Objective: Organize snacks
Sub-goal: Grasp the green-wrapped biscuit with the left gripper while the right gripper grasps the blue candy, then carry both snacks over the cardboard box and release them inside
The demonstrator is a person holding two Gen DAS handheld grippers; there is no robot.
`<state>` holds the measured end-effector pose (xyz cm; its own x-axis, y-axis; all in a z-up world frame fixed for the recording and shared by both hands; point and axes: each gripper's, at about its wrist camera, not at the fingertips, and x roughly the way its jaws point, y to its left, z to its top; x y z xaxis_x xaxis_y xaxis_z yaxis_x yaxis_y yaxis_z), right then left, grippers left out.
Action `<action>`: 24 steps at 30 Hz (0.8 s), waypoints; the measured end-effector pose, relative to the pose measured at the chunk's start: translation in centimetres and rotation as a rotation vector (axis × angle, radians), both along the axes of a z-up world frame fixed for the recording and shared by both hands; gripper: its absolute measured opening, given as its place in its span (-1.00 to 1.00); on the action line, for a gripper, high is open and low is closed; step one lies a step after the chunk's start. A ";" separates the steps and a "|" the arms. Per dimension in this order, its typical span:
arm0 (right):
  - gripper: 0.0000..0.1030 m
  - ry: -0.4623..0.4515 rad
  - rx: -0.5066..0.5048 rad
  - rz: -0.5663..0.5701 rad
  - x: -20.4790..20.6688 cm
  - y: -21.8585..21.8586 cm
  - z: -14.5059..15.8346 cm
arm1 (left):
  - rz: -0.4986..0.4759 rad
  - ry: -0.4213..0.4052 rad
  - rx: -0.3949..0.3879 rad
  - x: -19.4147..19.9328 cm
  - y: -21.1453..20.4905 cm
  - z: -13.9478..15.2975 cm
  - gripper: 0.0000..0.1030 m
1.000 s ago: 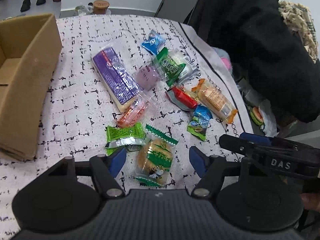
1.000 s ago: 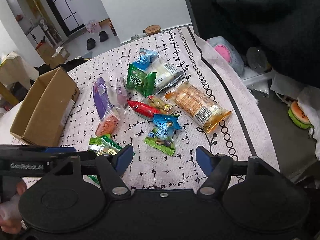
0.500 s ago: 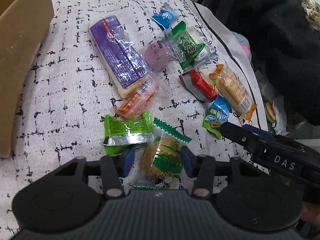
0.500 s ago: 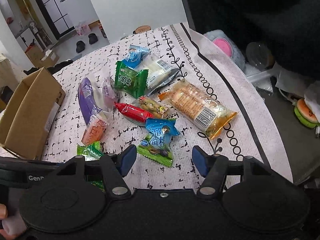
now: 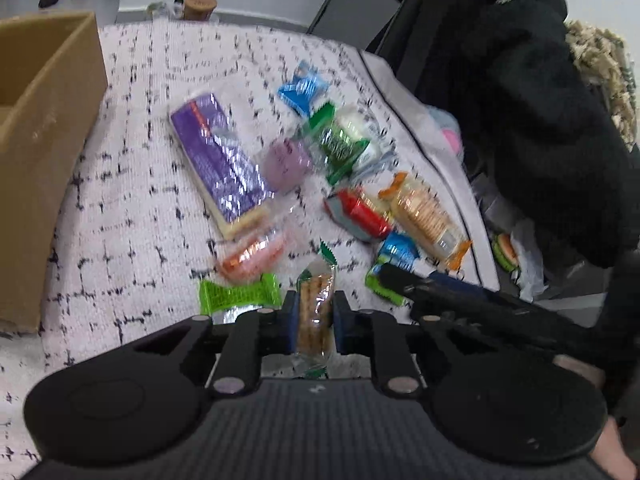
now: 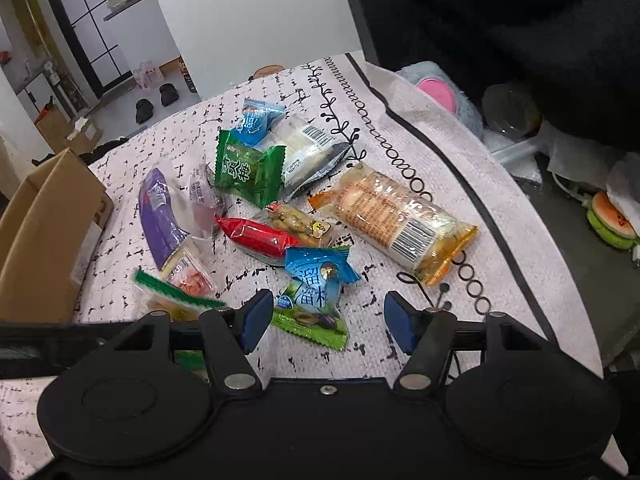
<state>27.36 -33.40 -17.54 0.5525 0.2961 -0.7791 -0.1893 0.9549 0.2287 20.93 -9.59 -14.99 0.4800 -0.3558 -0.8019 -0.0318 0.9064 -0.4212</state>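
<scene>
Several wrapped snacks lie on a white black-flecked cloth [image 5: 132, 208]. My left gripper [image 5: 314, 312] is shut on a clear biscuit pack with green trim [image 5: 318, 292], which stands on edge between the blue pads. The same pack [image 6: 172, 296] shows at the lower left of the right wrist view. My right gripper [image 6: 328, 318] is open, low over a blue and green candy pack [image 6: 316, 292] that lies just ahead of its fingers, untouched. Nearby lie a purple wafer pack [image 5: 220, 164], a red pack [image 6: 256, 236] and an orange cracker pack [image 6: 396, 220].
An open cardboard box [image 5: 44, 120] stands at the left edge of the cloth. A bright green pack [image 5: 240, 294] lies beside the left fingers. A black coat [image 5: 540, 140] hangs past the table's right edge, with plush toys [image 6: 612, 220] on the floor.
The left jaws have closed onto the biscuit pack, which now stands on edge instead of lying flat. The right gripper has sunk toward the blue and green pack and narrowed slightly.
</scene>
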 end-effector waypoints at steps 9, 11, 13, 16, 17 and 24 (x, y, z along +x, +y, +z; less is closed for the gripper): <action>-0.35 -0.022 -0.006 -0.017 0.3 0.3 -0.9 | 0.044 -0.057 0.046 -0.3 0.6 1.8 -0.69; -0.45 -0.021 0.013 -0.009 0.2 0.1 -0.7 | 0.055 -0.066 0.054 -0.4 0.7 2.1 -0.69; -0.46 -0.037 0.031 -0.007 -0.2 0.1 -0.1 | 0.061 -0.080 0.058 -0.7 0.9 2.5 -0.69; -0.47 -0.068 0.046 0.013 -0.8 0.5 0.9 | 0.075 -0.098 0.062 -1.3 1.3 3.1 -0.69; -0.47 -0.074 0.056 0.020 -0.9 0.6 1.2 | 0.080 -0.103 0.061 -1.4 1.5 3.3 -0.69; -0.47 -0.133 0.076 0.052 -1.2 2.0 4.0 | 0.113 -0.153 0.077 -2.3 2.7 5.4 -0.69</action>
